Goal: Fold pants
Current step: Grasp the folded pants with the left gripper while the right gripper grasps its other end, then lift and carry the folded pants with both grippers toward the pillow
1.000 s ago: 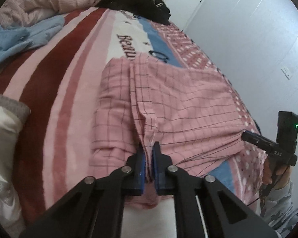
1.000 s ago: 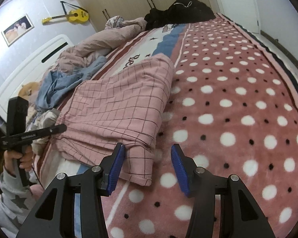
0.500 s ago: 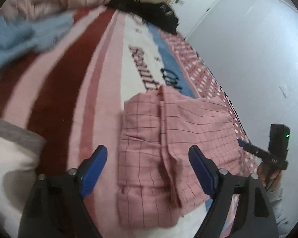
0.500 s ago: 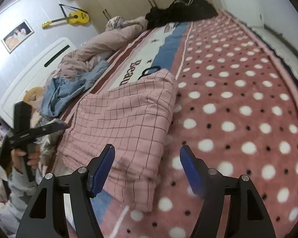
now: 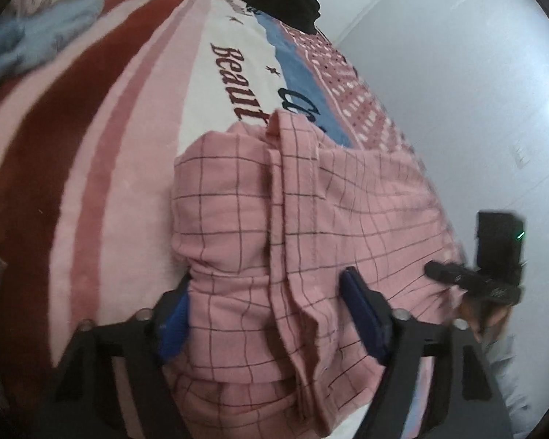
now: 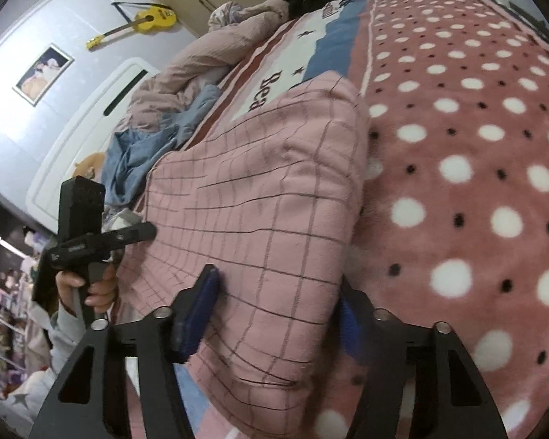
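Left wrist view: pink checked pants (image 5: 274,226), folded, lie on the striped blanket (image 5: 102,153) of the bed; left gripper (image 5: 267,311) straddles their near edge, jaws closing, pads not yet pressing cloth. Right wrist view: right gripper (image 6: 271,314) straddles the pants' (image 6: 260,197) near corner beside the dotted blanket (image 6: 457,168), jaws closing, cloth between them, ungripped.

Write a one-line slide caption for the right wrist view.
Right gripper closing around the near edge of folded pink checked pants on a polka-dot blanket.
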`<action>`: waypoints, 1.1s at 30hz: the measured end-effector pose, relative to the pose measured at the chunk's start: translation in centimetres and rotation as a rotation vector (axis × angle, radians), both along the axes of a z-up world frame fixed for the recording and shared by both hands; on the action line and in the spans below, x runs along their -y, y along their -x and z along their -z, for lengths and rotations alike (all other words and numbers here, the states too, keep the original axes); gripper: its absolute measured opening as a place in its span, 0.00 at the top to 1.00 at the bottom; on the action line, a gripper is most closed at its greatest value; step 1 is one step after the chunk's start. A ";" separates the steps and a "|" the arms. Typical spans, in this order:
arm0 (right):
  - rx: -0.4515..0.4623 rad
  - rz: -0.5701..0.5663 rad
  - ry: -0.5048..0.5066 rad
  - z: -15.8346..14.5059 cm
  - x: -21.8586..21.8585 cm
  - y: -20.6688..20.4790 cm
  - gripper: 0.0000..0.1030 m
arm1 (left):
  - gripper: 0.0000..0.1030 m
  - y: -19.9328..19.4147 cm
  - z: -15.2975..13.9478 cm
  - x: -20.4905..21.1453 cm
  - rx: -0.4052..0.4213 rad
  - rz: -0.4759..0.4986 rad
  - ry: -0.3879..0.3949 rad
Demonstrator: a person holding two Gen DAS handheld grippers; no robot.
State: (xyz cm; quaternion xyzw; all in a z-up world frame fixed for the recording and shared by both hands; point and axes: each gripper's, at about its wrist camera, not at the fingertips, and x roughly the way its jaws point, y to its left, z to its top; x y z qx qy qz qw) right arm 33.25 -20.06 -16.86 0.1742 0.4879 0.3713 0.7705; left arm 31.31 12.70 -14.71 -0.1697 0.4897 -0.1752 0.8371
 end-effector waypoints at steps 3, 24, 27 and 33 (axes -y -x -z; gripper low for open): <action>0.009 -0.007 0.006 -0.1 -0.8 0.1 0.49 | 0.50 0.7 -0.5 0.7 0.033 -0.004 -0.066; 0.181 -0.028 0.006 -6.2 -2.4 4.7 0.80 | 0.83 4.6 -6.1 3.0 0.207 0.042 -0.131; 0.210 -0.039 -0.005 -7.7 -2.6 5.7 0.80 | 0.83 5.4 -7.5 3.1 0.233 0.051 -0.126; 0.254 -0.056 -0.005 -9.9 -3.5 7.4 0.80 | 0.83 7.1 -10.0 2.3 0.278 0.041 -0.121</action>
